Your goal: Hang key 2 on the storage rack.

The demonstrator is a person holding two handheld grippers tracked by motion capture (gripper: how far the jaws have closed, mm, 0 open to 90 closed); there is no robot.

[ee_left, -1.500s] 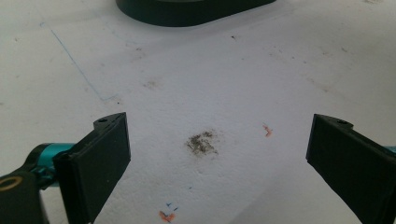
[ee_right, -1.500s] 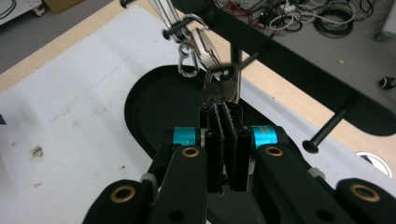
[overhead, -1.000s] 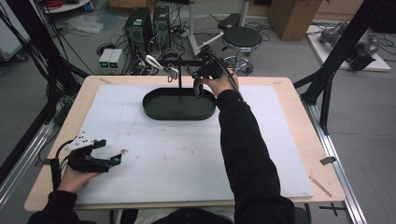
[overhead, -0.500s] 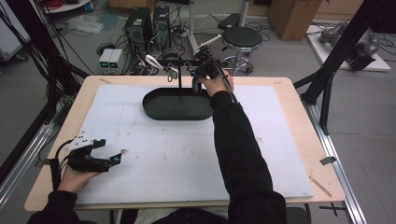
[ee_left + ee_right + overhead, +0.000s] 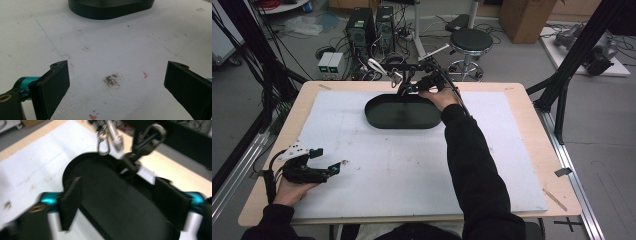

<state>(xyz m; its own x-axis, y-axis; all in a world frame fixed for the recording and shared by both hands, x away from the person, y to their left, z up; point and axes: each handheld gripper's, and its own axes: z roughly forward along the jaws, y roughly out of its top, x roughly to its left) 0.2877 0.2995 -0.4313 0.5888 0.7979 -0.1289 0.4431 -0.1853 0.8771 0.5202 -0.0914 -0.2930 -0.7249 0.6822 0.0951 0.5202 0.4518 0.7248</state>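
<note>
high view, left gripper (image 5: pixel 335 168) resting on white foam mat (image 5: pixel 402 165) near front-left corner w/ jaws spread wide, right gripper (image 5: pixel 404 90) jaws apart over far rim of black oval tray (image 5: pixel 402 112), nothing held

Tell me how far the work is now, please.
Nothing looks done: the black tray lies bare on the white mat. In hand: the right gripper, jaws open, reaches over the tray's far rim toward the hanging utensils. The left gripper rests open on the mat. Any grasping is left.
</note>
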